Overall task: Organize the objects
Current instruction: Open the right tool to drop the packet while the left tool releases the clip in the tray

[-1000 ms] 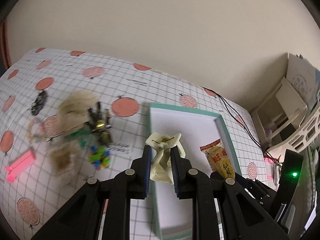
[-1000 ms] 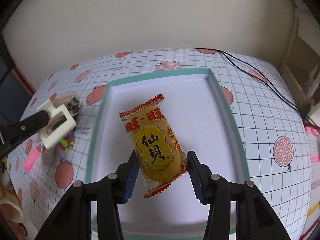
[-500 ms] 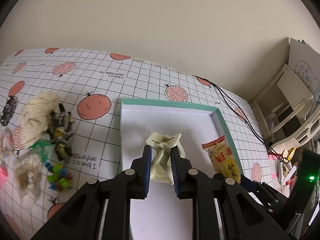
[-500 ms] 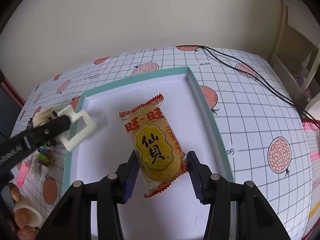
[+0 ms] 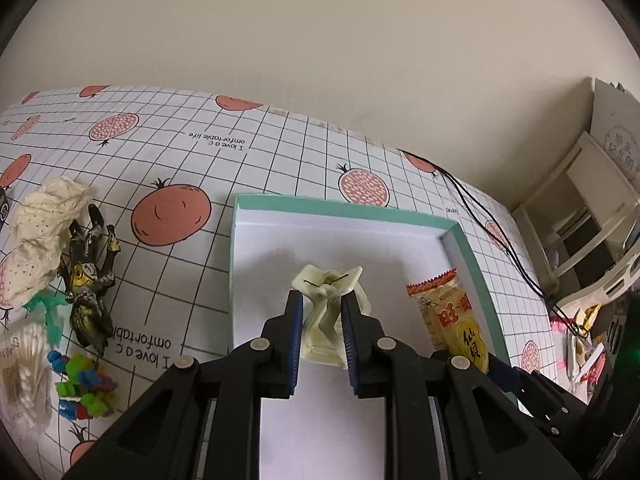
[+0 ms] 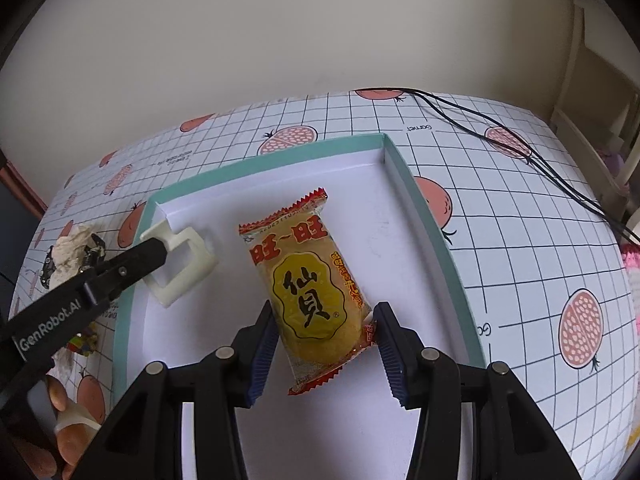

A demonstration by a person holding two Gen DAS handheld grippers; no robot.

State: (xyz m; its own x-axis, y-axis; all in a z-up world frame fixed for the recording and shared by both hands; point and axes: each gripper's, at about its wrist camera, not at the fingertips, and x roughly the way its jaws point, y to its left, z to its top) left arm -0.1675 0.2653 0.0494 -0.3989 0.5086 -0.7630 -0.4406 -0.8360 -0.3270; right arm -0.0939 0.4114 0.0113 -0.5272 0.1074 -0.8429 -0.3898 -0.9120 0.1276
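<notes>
Left gripper [image 5: 320,322]: you are pinching the cream hair claw clip [image 5: 328,304] over the teal-rimmed box [image 5: 344,210] for sorting | Right gripper [image 6: 325,342]: you are clamping the rice cracker packet [image 6: 310,288] above the box's right side, both items heading inside.

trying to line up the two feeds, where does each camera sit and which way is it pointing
Left wrist: on the left gripper, looking along its fingers over the teal-rimmed box; shut on a cream hair clip.
Right wrist: on the right gripper, looking into the box from its right side; shut on a snack packet; a hand shows low left.
Shared: box, clip, packet; each view shows the other gripper.
</notes>
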